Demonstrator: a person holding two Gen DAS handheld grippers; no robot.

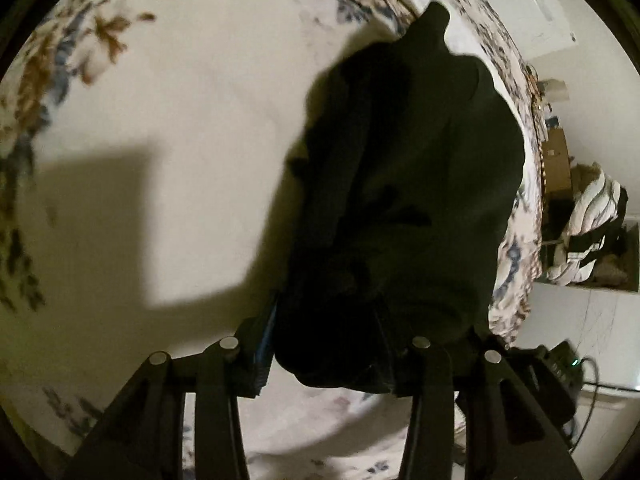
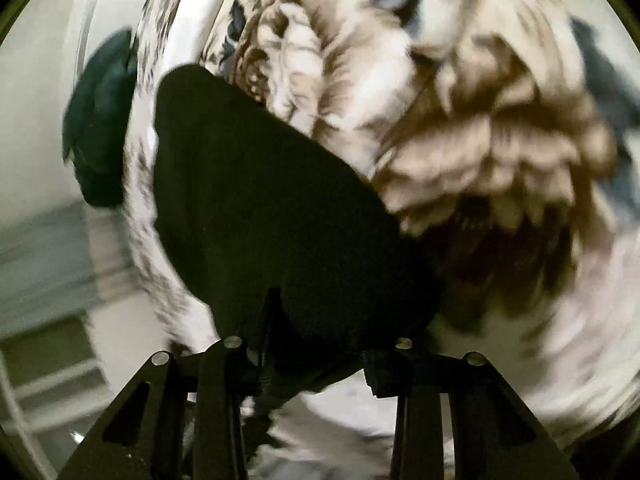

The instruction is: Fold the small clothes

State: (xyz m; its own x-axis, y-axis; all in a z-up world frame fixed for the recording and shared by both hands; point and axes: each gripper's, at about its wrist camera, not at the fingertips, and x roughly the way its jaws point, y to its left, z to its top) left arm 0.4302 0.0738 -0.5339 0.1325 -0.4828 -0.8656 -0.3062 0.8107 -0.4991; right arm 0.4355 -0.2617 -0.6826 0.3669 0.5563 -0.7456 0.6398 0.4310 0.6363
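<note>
Left gripper (image 1: 328,356) and right gripper (image 2: 316,354) each pinching black garment (image 1: 404,184), floral bedspread (image 1: 160,80) beneath, clutter beyond

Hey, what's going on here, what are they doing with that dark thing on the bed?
A person is working with two hand-held tools on a small dark garment lying on a floral bedspread. The left tool and the right tool each have an edge of the cloth bunched between their fingers, apparently gripping it. Nothing looks neatly folded yet. The right view is blurred.
</note>
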